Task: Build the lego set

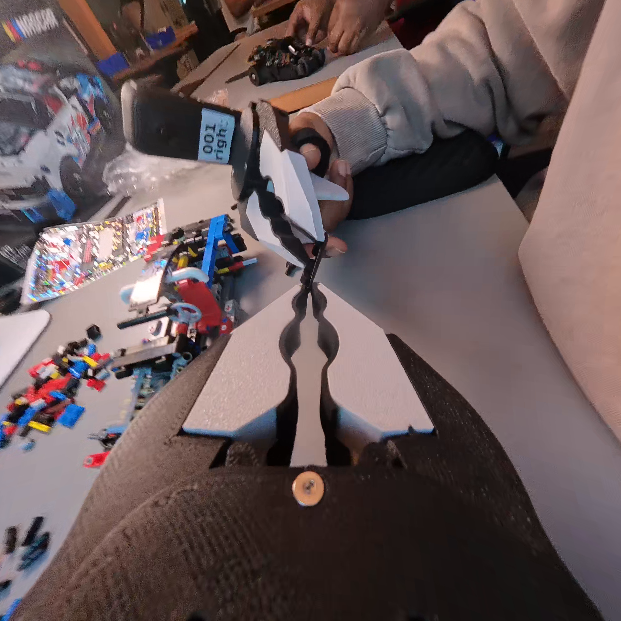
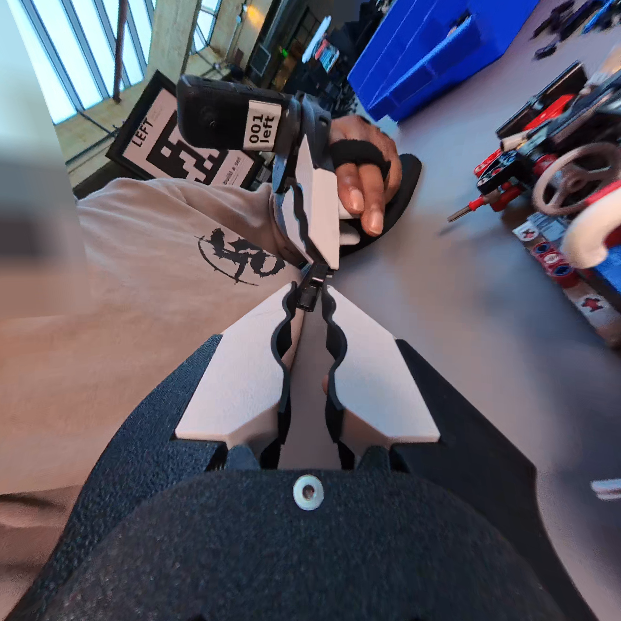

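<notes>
Both claws pinch one black piece (image 2: 311, 289) (model car (image 1: 188, 302) beside).

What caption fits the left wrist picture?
Two tools pinch one small black piece between them above the grey table.

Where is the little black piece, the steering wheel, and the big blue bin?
little black piece (image 2: 311, 289): right wrist view, its middle.
steering wheel (image 2: 571, 176): right wrist view, its hub.
big blue bin (image 2: 426, 57): right wrist view, its side wall.

Bare table (image 1: 420, 302) lies right of the claws; left, the car model (image 1: 188, 302) and loose bricks (image 1: 50, 396) crowd it.
</notes>
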Demonstrator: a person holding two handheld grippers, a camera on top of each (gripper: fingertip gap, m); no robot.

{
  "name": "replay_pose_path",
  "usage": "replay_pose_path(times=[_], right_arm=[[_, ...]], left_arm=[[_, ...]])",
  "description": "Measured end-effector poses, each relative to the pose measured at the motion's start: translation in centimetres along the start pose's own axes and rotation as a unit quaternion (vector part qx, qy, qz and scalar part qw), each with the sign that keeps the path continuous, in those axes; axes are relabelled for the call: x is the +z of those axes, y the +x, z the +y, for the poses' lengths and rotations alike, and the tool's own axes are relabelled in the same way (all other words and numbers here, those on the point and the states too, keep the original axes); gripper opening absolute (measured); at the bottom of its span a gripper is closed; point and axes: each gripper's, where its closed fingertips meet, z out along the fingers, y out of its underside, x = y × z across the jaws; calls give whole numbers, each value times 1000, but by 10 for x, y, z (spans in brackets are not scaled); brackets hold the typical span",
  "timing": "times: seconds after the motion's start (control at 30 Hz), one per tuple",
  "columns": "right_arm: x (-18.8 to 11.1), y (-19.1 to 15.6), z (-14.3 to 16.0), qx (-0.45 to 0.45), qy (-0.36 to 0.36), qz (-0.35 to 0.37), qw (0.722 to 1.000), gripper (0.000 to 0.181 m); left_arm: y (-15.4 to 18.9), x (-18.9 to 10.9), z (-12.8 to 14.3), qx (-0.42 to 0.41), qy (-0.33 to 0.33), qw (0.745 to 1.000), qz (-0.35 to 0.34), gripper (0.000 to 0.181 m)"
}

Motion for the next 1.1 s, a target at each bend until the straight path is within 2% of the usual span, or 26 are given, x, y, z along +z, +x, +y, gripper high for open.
replay_pose_path(times=[0.1,0.17,0.27,0.33,0.37,0.47,0.57,0.63,0.7,0.73,0.87,0.93,1.03,1.1], right_arm=[[-7,-1,-12,-70,33,33,996,31],[-11,4,-19,-141,43,93,985,33],[-15,16,-20,-244,19,185,952,25],[-17,21,-21,-284,12,222,933,11],[-16,19,-22,-291,18,222,931,5],[-17,17,-23,-266,27,204,942,5],[-17,11,-26,-251,44,181,950,23],[-17,9,-29,-259,51,183,947,26],[-15,11,-26,-268,39,188,944,19],[-14,11,-24,-270,33,187,944,9],[-14,13,-20,-224,25,178,958,6],[-16,18,-21,-185,31,186,964,5],[-17,19,-24,-120,58,182,974,5],[-17,19,-27,-83,81,179,977,5]], left_arm=[[-10,1,6,-131,-20,991,17,0],[-13,2,5,-242,-15,969,47,0],[-15,2,-2,-346,12,934,90,0],[-15,2,-4,-390,24,913,113,0],[-16,2,-5,-408,28,905,121,0],[-16,2,-8,-454,46,877,149,0],[-15,1,-9,-486,58,856,168,0],[-14,1,-10,-495,62,849,176,0],[-14,1,-10,-496,61,847,179,0],[-13,2,-10,-495,58,848,182,0],[-12,4,-6,-489,49,854,173,0],[-19,5,-1,-458,47,877,137,1],[-30,3,2,-386,42,919,70,28],[-32,1,1,-319,34,946,36,31]])
